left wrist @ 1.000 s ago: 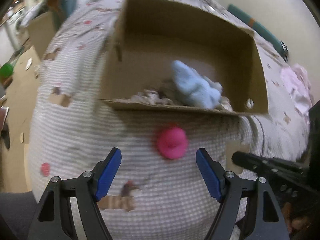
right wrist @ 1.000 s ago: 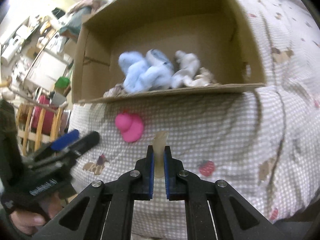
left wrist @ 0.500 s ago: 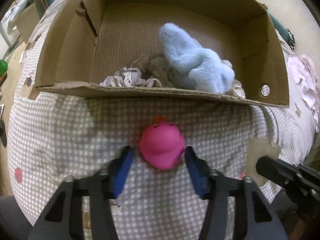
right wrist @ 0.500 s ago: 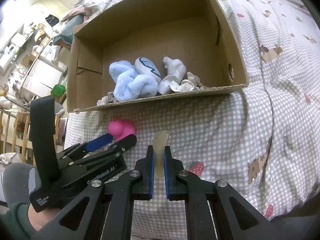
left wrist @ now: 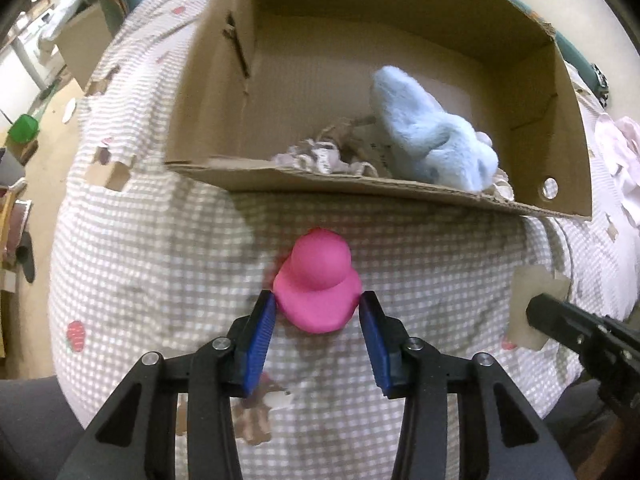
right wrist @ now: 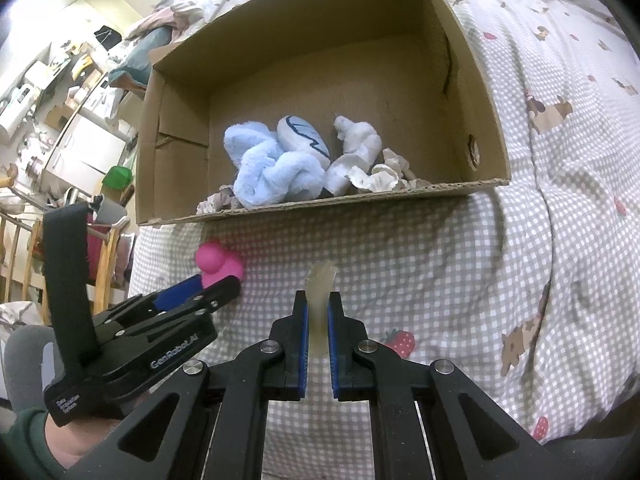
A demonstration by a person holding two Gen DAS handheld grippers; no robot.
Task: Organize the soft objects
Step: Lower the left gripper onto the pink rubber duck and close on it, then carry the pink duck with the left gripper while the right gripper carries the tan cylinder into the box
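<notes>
A pink soft duck (left wrist: pixel 318 282) lies on the checked bedcover in front of an open cardboard box (left wrist: pixel 400 190); it also shows in the right wrist view (right wrist: pixel 218 266). My left gripper (left wrist: pixel 318 314) has its blue pads (left wrist: pixel 262 334) closed against the duck's two sides. My right gripper (right wrist: pixel 317 312) is shut on a flat, pale translucent soft piece (right wrist: pixel 320 296) and holds it above the cover; that piece also shows in the left wrist view (left wrist: pixel 528 300). The box (right wrist: pixel 320 202) holds a light blue plush (right wrist: pixel 272 168), a white pouch and pale cloths.
The checked bedcover (right wrist: pixel 460 264) with strawberry and dog prints falls away at the front and left edges. A cluttered room with a green cup (right wrist: pixel 116 178) and wooden chair lies beyond the left edge. Pink clothes (left wrist: pixel 616 148) lie to the right of the box.
My left gripper moved forward to the pink duck and narrowed from wide open until its pads touch the duck's sides. My right gripper kept its grip on the pale piece and rose slightly.
</notes>
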